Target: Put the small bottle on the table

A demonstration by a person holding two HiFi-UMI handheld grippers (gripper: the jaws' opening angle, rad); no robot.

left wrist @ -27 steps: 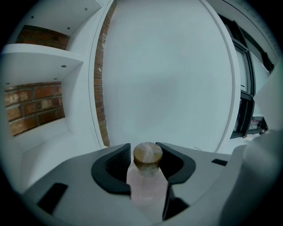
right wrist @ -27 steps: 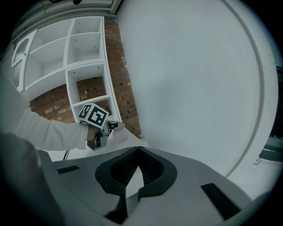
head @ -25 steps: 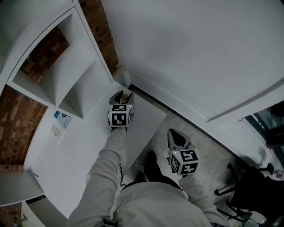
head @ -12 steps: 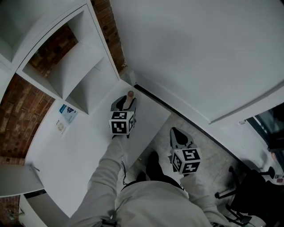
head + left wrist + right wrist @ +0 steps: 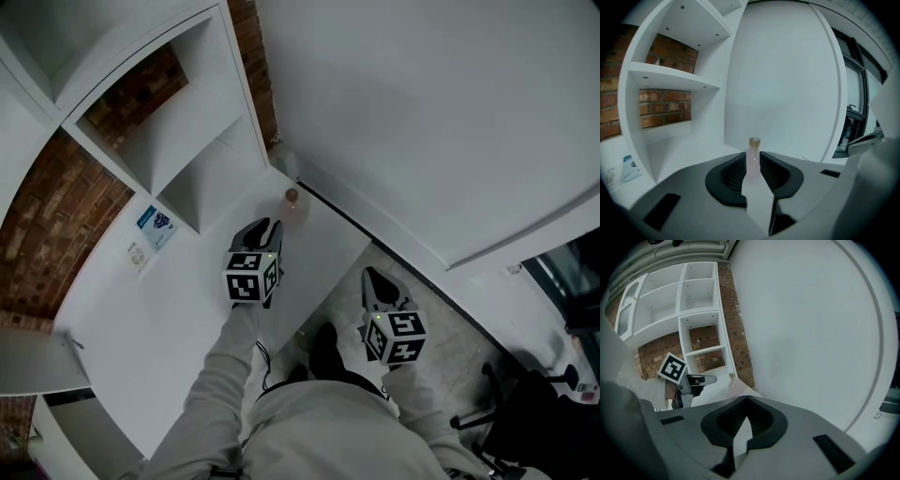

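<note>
The small bottle (image 5: pixel 292 201) stands upright on the white table (image 5: pixel 141 319), just off the wall-side corner of the shelf unit (image 5: pixel 202 141). From here, I judge the placing itself done and the step in hand to be getting my left gripper (image 5: pixel 265 228) clear without knocking it.

That gripper hovers over the table in front of the shelf unit's lowest compartment and aims at the bottle. Its jaws have just been closing and now stand a narrow slot apart with nothing between them. In the left gripper view I see the bottle through that slot, beyond the tips and untouched.

To finish well, I would draw back straight along the line the jaws point, away from the shelf unit's corner, with no sideways swing. The bottle looks tall, thin and light, so a brush from one tip would likely topple it. I would hold the wrist steady until the tips are well clear.

My right gripper (image 5: pixel 377 281) hangs well away from the shelf unit, off the table's edge over the floor (image 5: pixel 441 314), tips together and empty. I would leave it there.
</note>
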